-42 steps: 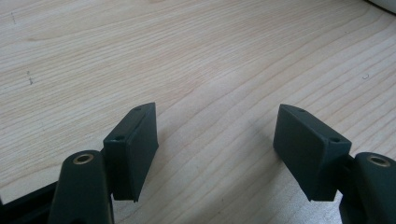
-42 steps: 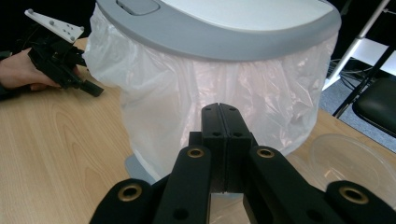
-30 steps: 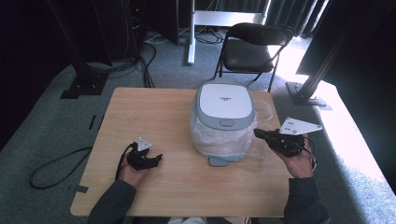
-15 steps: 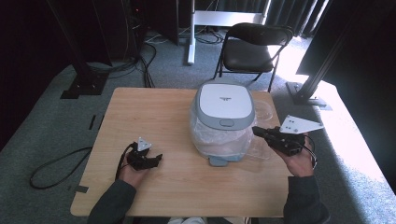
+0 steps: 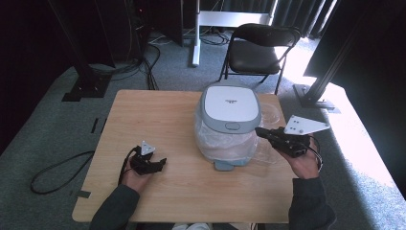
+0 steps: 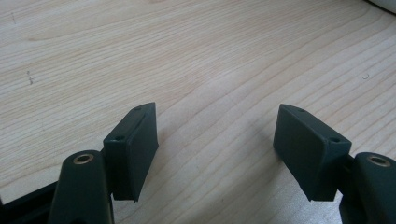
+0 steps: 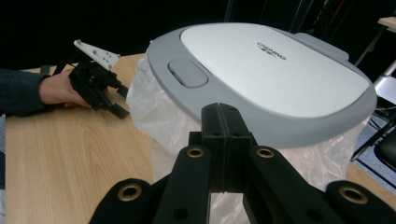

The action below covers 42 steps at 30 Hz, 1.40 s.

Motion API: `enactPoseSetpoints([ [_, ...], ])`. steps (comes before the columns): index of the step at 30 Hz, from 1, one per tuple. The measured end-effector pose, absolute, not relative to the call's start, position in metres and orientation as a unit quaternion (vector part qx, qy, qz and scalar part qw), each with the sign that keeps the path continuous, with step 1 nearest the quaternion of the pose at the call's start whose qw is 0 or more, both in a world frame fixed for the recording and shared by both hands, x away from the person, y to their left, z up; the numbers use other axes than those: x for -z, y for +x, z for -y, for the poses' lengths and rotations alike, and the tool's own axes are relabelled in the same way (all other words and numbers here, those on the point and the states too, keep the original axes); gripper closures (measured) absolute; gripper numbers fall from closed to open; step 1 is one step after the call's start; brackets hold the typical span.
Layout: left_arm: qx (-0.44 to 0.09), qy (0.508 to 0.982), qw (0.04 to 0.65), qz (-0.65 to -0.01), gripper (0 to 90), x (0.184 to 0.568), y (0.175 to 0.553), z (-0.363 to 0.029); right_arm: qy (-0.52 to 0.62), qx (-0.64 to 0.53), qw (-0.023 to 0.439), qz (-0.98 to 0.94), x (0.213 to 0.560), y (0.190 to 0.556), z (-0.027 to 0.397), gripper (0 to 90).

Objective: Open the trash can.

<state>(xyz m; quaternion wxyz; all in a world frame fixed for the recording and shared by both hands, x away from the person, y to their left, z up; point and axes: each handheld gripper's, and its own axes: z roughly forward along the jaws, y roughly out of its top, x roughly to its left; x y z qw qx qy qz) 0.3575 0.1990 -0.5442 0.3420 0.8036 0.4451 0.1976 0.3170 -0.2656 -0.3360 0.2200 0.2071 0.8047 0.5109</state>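
A bin with a grey and white lid (image 5: 230,105) and a clear plastic liner (image 5: 222,143) stands right of the middle of the wooden table (image 5: 158,115). My right gripper (image 5: 259,130) is shut with nothing between its jaws. It hovers at the bin's right side, and its tips (image 7: 225,112) lie close to the lid's rim (image 7: 261,133), right of the grey push button (image 7: 187,72). My left gripper (image 5: 160,163) rests low near the table's front left. Its jaws (image 6: 217,140) stand open over bare wood. The right gripper view has it (image 7: 122,102) beyond the bin.
A black folding chair (image 5: 261,45) stands on the carpet behind the table. Cables (image 5: 57,167) lie on the floor to the left. The liner spreads onto the table right of the bin (image 5: 270,112). Bare wood stretches across the table's left and front.
My right gripper has crept slightly towards the bin's lid. The left gripper has stayed where it was.
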Motion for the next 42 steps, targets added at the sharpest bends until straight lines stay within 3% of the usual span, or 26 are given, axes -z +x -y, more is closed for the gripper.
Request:
enactPoseSetpoints([
  [24,-0.197,0.805,0.341,-0.444,30.7,0.544,0.358,-0.199,0.187,-0.519,0.204,-0.809,0.335,0.34,0.224,89.9],
  [42,-0.196,0.805,0.341,-0.444,30.6,0.544,0.357,-0.199,0.183,-0.526,0.194,-0.808,0.337,0.345,0.221,90.0],
])
